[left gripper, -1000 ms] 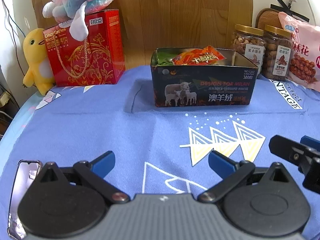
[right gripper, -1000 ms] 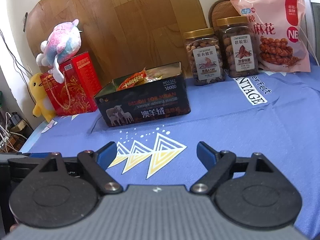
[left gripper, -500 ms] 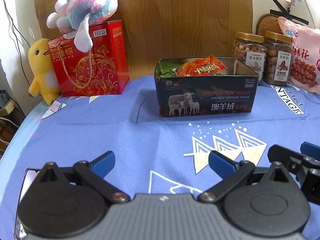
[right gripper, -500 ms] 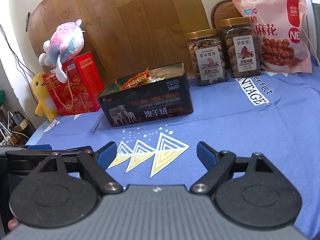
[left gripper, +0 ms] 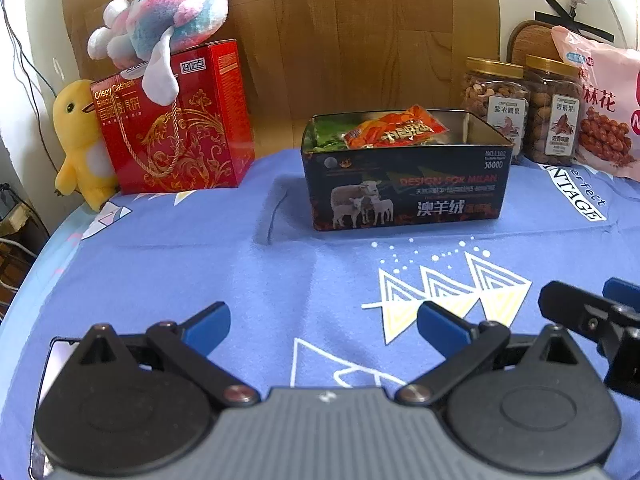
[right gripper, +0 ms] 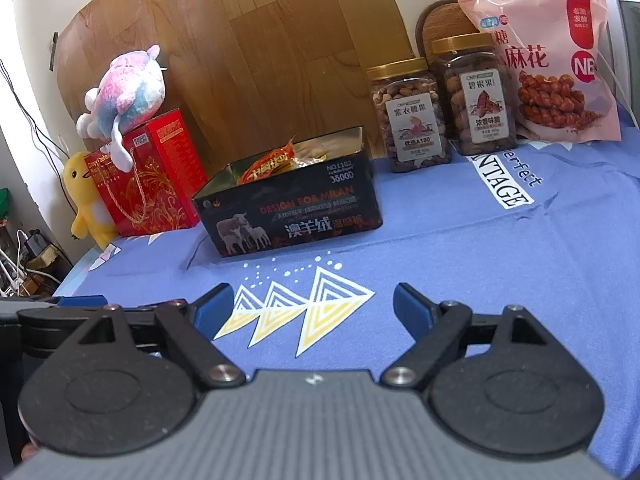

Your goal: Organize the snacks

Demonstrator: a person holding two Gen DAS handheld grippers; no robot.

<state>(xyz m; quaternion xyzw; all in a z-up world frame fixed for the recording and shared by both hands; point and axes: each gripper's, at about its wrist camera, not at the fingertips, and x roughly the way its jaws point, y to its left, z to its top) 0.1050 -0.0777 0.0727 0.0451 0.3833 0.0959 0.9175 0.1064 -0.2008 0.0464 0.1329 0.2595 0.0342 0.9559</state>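
A black tin box [left gripper: 404, 196] [right gripper: 292, 216] with a sheep picture stands mid-table, holding an orange snack packet [left gripper: 394, 128] [right gripper: 268, 164] and a green packet [left gripper: 326, 138]. My left gripper [left gripper: 322, 322] is open and holds nothing, low over the blue cloth well in front of the box. My right gripper [right gripper: 314, 306] is likewise open with nothing between its fingers, to the right of the left one; its tip shows at the edge of the left wrist view [left gripper: 592, 312]. Two nut jars [right gripper: 408, 116] [right gripper: 478, 94] and a pink snack bag [right gripper: 552, 64] stand at the back right.
A red biscuit box [left gripper: 176, 120] with a pastel plush toy [left gripper: 168, 12] on top sits at back left, beside a yellow duck plush [left gripper: 78, 140]. A phone [left gripper: 54, 364] lies near the front left edge. A wooden board [left gripper: 340, 32] backs the table.
Both grippers have drawn back and lifted a little, so the box and back row sit slightly farther and lower in view. Both stay open.
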